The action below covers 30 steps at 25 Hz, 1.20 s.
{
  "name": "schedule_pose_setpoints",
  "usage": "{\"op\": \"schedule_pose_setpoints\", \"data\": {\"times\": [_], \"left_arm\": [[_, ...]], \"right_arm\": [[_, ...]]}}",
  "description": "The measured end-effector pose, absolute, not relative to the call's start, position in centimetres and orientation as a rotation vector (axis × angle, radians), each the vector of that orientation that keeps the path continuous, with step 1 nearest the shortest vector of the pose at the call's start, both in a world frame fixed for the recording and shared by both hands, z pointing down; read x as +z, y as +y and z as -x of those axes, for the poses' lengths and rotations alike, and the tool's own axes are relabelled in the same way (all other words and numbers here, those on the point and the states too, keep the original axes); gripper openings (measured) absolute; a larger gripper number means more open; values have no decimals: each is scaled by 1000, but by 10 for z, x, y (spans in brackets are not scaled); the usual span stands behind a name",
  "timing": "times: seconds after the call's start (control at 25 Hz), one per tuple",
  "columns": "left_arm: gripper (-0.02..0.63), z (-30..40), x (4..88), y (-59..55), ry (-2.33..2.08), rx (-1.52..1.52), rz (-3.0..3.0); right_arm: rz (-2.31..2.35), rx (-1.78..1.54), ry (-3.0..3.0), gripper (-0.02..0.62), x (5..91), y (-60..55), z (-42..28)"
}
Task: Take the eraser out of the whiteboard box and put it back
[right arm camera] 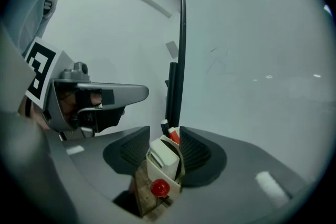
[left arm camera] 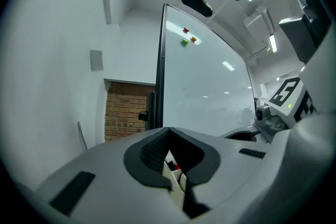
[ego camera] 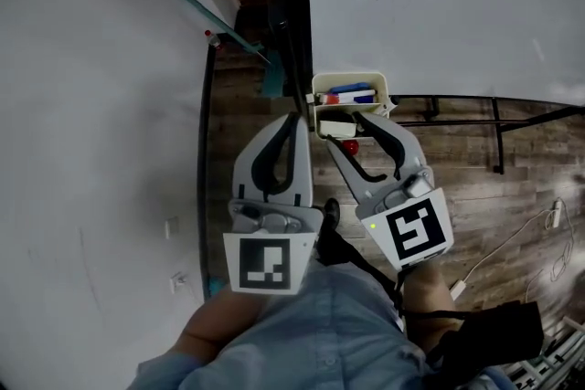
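**Eraser in the box, right fingers spread around it**

The white eraser (right arm camera: 164,158) stands in the cream whiteboard box (right arm camera: 153,171), with a red knob (right arm camera: 160,187) at its 6 o'clock. The right gripper (ego camera: 340,131) has its fingers spread either side of the box. At the box's 9 o'clock, the left gripper (ego camera: 298,116) has its fingers pressed together on nothing.
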State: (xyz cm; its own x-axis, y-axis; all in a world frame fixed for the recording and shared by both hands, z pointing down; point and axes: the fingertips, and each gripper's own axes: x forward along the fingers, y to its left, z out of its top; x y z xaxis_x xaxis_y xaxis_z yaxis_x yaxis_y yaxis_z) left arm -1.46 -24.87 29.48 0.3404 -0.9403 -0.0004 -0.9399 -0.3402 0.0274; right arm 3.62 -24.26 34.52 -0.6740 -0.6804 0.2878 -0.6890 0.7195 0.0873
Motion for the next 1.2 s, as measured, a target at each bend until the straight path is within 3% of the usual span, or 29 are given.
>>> {"op": "schedule_pose_setpoints", "data": {"times": [0.44,0.68,1.2], "left_arm": [[5,15,310,-263,-1817,-7,-2488],[5,13,310,-262,-1830,-8,-2482],[5,9,294,-245,-1799,-24,-2538]], "right_arm": [[-890,-47,-2478,186,383,-251,-30],[-882,-39,-2495,121,380,-253,-30],[-1005,-34,-2571,104,338,-245,-41]]}}
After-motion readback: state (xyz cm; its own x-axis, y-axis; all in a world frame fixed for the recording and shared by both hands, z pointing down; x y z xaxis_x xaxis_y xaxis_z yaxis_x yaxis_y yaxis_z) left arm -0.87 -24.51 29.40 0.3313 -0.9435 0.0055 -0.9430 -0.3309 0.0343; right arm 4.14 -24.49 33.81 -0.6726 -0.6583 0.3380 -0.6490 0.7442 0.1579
